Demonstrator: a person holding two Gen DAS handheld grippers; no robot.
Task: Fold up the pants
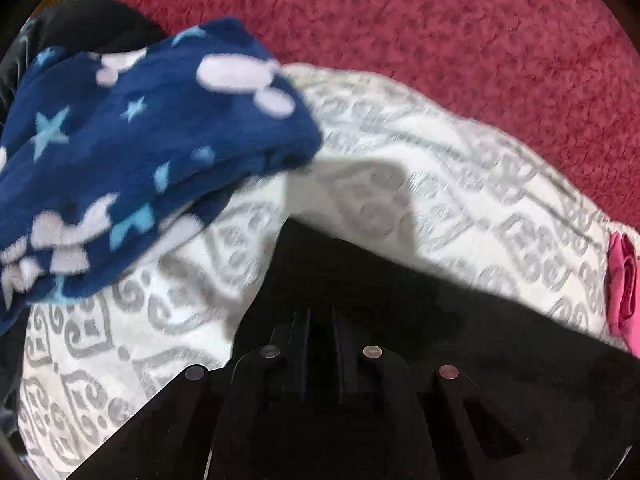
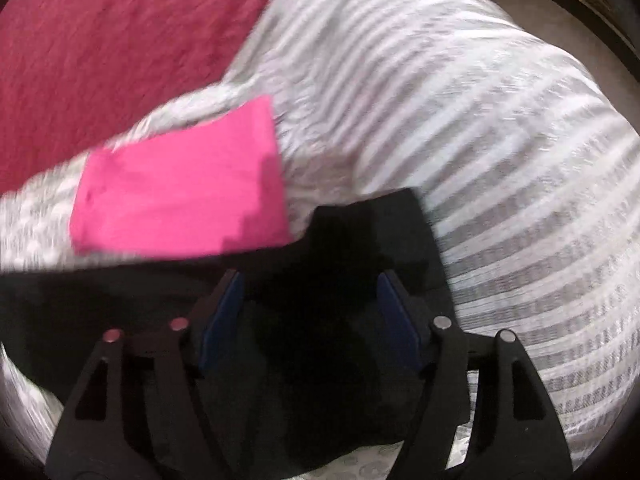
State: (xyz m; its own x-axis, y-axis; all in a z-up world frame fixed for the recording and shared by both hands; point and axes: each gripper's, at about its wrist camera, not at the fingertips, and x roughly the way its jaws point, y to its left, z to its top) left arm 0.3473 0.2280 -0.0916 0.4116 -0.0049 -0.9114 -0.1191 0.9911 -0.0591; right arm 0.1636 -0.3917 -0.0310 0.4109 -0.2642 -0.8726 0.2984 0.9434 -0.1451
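Through the left wrist camera I saw my left gripper with its two fingers drawn nearly together, the black pants lying right at the tips; whether the cloth was actually pinched I could not tell, black on black. The pants lay on the white patterned cover, their visible upper edge slanting from a peak above the fingers down toward the right, so the long axis ran roughly left to right. A navy star-print fleece sat on the cover to the upper left, a folded pink garment at the far right edge, and a red blanket beyond.

Through the right wrist camera, blurred, my right gripper stood wide open, blue pads apart, with the black pants spread between and beneath them, stretching away leftward. The folded pink garment lay just above, touching the pants' edge.
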